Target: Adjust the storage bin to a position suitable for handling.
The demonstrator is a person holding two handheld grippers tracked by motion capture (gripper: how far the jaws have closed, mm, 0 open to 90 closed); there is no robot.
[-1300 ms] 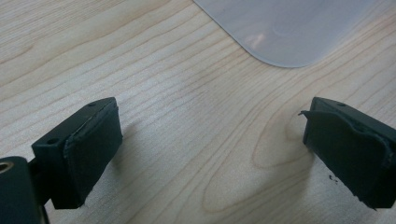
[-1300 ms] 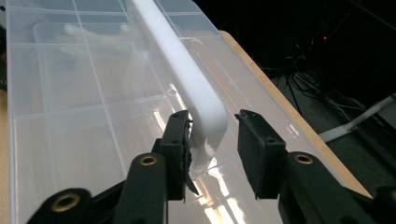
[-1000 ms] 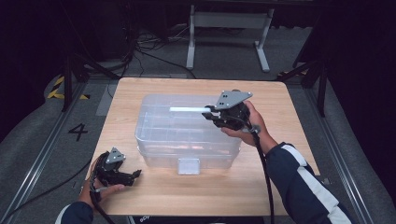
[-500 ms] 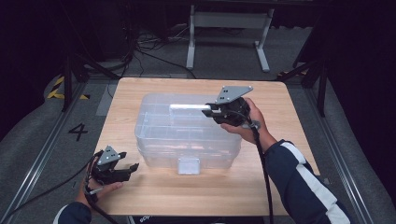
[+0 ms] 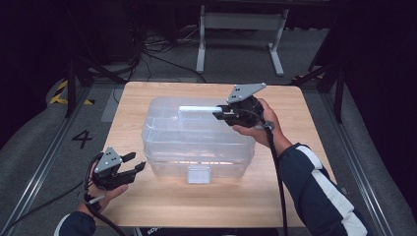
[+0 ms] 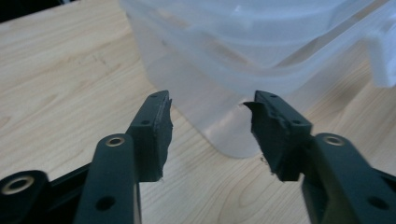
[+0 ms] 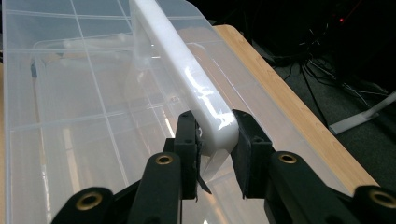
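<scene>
A clear plastic storage box [image 5: 196,142] with a lid stands in the middle of the wooden table [image 5: 295,196]. Its white handle [image 5: 199,109] is raised over the lid, and my right gripper [image 5: 220,113] is shut on the handle's right end; in the right gripper view the pads press both sides of the handle [image 7: 187,79]. My left gripper [image 5: 137,161] hovers off the box's front left corner [image 6: 233,116]. Its jaws have just been closing and stand partly open with nothing between them. The box's white latch [image 5: 198,174] hangs at the front.
The table's left edge lies close under my left hand. Beyond the far edge stand a metal stand [image 5: 241,22] and loose cables [image 5: 157,54] on grey floor. A rail [image 5: 44,157] runs along the floor at the left.
My left gripper has risen off the table and its jaws have narrowed. The right gripper has kept still on the handle.
</scene>
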